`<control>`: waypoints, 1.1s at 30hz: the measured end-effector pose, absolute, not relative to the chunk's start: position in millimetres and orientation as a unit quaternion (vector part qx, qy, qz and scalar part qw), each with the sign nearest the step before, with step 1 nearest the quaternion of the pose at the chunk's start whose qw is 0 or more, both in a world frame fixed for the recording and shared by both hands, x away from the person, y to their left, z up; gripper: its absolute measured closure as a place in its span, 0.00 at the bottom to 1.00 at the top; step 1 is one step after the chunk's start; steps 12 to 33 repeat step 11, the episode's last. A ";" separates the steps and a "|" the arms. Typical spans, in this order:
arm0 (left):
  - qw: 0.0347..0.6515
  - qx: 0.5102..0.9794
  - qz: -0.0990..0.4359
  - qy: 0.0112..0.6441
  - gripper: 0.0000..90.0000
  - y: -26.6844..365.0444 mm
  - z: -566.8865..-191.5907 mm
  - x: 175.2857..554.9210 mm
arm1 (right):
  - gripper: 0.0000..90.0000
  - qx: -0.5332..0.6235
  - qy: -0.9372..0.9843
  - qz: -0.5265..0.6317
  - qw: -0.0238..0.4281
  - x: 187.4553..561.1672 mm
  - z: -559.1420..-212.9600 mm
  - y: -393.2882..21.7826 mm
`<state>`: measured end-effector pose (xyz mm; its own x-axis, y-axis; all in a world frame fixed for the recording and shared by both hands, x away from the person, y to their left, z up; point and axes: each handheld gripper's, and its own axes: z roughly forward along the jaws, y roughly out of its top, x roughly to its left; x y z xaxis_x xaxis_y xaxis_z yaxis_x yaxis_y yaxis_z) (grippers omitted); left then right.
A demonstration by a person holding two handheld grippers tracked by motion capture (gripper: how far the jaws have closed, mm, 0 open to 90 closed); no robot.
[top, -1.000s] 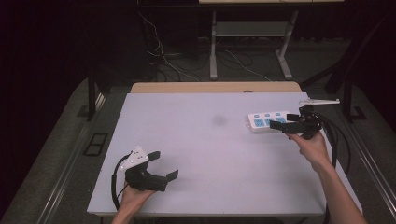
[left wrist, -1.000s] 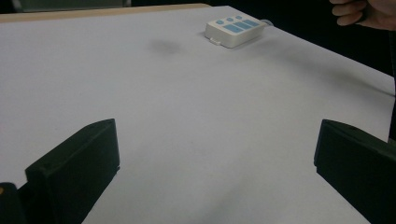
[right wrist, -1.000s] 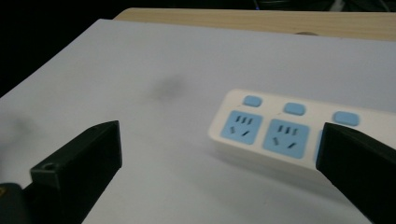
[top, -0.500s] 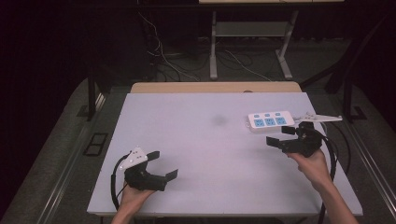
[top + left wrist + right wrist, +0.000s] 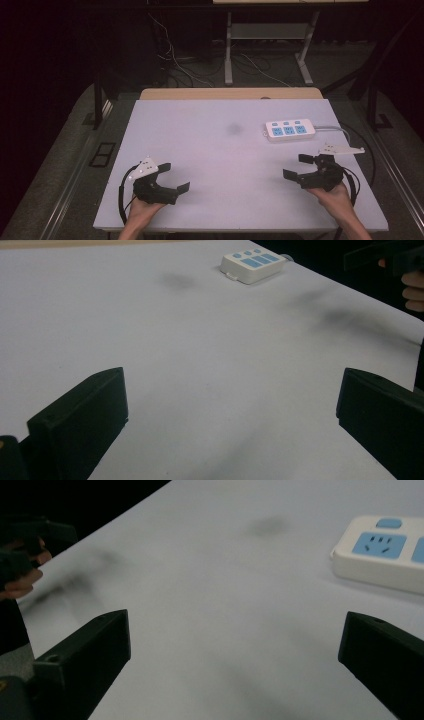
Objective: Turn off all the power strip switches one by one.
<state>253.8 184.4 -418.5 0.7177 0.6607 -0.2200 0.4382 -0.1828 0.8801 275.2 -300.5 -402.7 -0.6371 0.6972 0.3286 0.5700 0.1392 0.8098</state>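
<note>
Right gripper (image 5: 299, 167) withdrawn from power strip (image 5: 289, 130)

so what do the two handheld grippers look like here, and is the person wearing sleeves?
Both are black, each with two blocky flat-faced jaws. The left gripper carries a grey three-cornered plate with small light dots on top and trails a black cable looping off its left side. The right gripper has the same kind of plate, jutting right, and black cable loops beside the hand. Forearms are bare where they show; no sleeves or gloves.
</note>
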 end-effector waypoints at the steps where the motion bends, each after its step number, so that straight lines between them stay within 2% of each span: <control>1: 0.527 0.763 0.103 0.360 0.00 184.5 -418.9 254.2 | 0.00 0.420 0.753 0.502 0.061 272.4 -405.4 -299.8; 11: 0.517 0.770 0.092 0.362 0.00 184.9 -421.7 257.4 | 0.00 0.402 0.771 0.488 0.075 251.5 -418.3 -292.2; 33: 0.517 0.770 0.092 0.362 0.00 184.9 -421.7 257.4 | 0.00 0.402 0.771 0.488 0.075 251.5 -418.3 -292.2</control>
